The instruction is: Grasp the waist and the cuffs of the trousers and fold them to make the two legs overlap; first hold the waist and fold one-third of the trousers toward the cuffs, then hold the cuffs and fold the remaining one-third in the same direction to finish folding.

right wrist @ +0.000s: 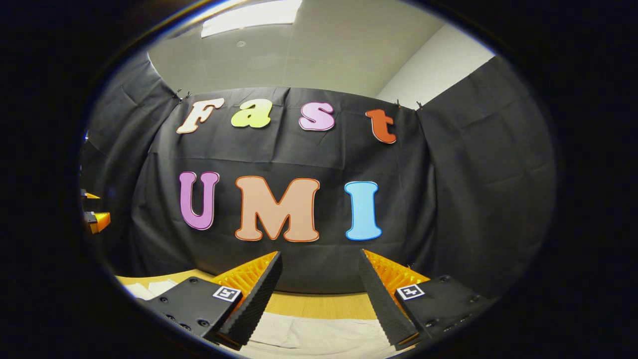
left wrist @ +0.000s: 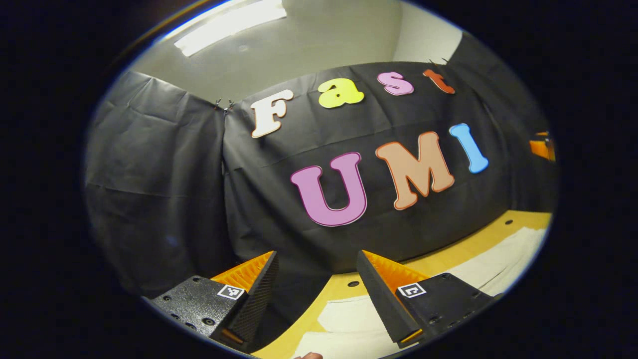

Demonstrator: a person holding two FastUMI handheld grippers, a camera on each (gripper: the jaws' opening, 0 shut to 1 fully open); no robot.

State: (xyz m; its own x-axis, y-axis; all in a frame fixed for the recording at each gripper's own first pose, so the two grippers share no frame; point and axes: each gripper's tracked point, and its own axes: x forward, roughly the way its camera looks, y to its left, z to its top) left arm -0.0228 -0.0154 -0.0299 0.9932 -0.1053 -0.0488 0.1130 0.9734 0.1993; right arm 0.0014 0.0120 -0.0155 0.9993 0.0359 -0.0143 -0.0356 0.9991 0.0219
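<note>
Pale cream trousers [left wrist: 498,262] lie flat on the wooden table [left wrist: 478,239], stretching from below my left gripper [left wrist: 319,264] off to the right. That gripper hovers above them, open, nothing between its fingers. In the right gripper view the same pale cloth [right wrist: 319,331] lies under my right gripper [right wrist: 321,267], which is also open and empty, held above the fabric. The left gripper's fingertips [right wrist: 97,219] show small at the far left edge of the right gripper view. The right gripper [left wrist: 543,147] shows at the right edge of the left gripper view.
The table's far edge [right wrist: 319,304] runs close to the black cloth wall [right wrist: 299,154]. Small dark holes [left wrist: 353,283] dot the tabletop near the trousers. A fingertip [left wrist: 309,355] shows at the bottom of the left gripper view.
</note>
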